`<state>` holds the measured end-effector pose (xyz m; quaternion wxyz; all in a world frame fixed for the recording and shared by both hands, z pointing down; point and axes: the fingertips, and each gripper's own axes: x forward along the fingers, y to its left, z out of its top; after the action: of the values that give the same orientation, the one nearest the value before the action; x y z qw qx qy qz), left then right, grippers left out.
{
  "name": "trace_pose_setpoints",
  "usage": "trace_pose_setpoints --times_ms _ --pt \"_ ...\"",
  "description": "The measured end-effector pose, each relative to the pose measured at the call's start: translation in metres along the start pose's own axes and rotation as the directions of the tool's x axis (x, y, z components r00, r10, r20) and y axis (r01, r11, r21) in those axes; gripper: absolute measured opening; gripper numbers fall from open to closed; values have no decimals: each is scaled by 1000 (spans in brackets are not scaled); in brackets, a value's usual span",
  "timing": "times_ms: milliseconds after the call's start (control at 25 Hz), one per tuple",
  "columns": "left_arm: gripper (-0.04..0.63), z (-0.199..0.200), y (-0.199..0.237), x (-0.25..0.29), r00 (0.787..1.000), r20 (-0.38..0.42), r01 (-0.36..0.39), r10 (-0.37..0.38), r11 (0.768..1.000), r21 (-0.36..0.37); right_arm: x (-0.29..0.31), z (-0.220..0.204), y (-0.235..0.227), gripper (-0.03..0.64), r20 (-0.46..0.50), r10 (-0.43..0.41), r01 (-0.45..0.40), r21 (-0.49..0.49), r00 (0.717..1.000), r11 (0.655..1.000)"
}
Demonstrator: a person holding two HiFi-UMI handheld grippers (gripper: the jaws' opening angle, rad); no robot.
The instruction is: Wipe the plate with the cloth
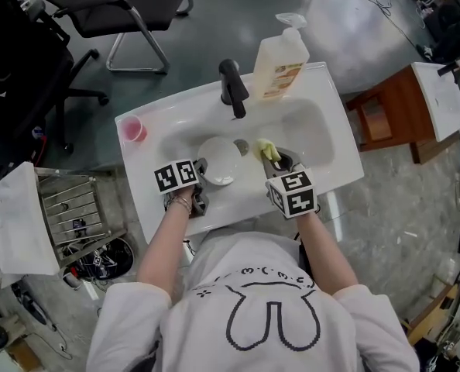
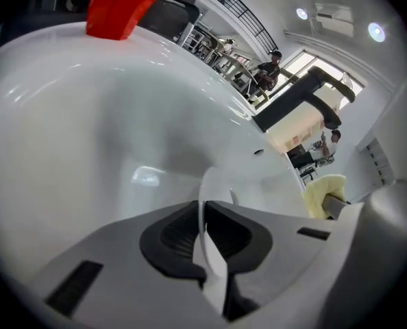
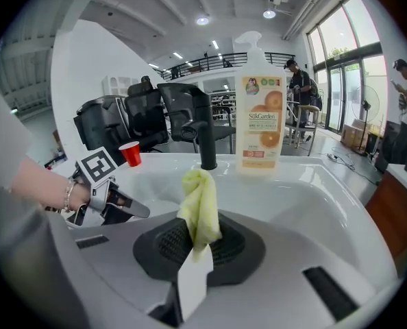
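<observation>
While hovering over the sink (image 1: 332, 142), clamps the left gripper (image 2: 204, 237) on the white plate (image 1: 218, 161) at its rim. Pinches the yellow cloth (image 3: 201, 201) tight in the right gripper (image 3: 198, 249).

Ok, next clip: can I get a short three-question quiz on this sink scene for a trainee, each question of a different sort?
1. True or false: the left hand-held gripper is clamped on the rim of the white plate.
2. What is between the pads of the right hand-held gripper? A) nothing B) a yellow cloth C) a sponge
3. Fill in: in the head view, the red cup stands on the sink rim to the ____ of the black faucet.

Key: 1 true; 2 B; 3 left.
</observation>
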<state>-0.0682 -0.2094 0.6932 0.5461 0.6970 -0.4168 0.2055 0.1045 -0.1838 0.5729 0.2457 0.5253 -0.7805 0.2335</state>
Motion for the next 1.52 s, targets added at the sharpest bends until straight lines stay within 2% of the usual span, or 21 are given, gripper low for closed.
trace_pose_setpoints --times_ms 200,360,520,640,760,920,1080,1280,1440,1520 --pt "63 -5 16 10 992 -47 -111 113 993 48 -6 -4 0 50 -5 -13 13 3 1000 1000" --pt "74 -3 16 16 983 -69 -158 168 979 131 -11 -3 -1 49 4 -25 25 2 1000 1000" --pt "95 -6 19 22 967 -91 -212 238 950 230 -16 -5 -4 49 9 -44 44 10 999 999" --pt "108 -11 26 23 946 -111 -258 305 915 310 -21 -6 -5 49 10 -49 49 15 999 999" --pt "117 -13 28 24 932 -103 -293 347 890 350 -25 -6 -8 49 18 -53 53 27 998 998" --pt "117 -8 26 21 936 -81 -294 343 887 358 -30 -3 -15 49 31 -69 68 38 997 997" --pt "125 2 17 13 949 -51 -271 310 891 365 -32 5 -20 49 50 -65 63 50 997 997" --pt "201 19 -1 -7 973 3 -222 232 923 314 -35 22 -23 49 85 -59 55 44 995 997" --pt "253 39 -15 -28 980 89 -198 179 931 306 -31 35 -20 49 108 -40 36 38 993 999" --pt "336 50 -25 -38 981 141 -173 134 930 324 -30 41 -16 49 119 -29 26 24 992 999"
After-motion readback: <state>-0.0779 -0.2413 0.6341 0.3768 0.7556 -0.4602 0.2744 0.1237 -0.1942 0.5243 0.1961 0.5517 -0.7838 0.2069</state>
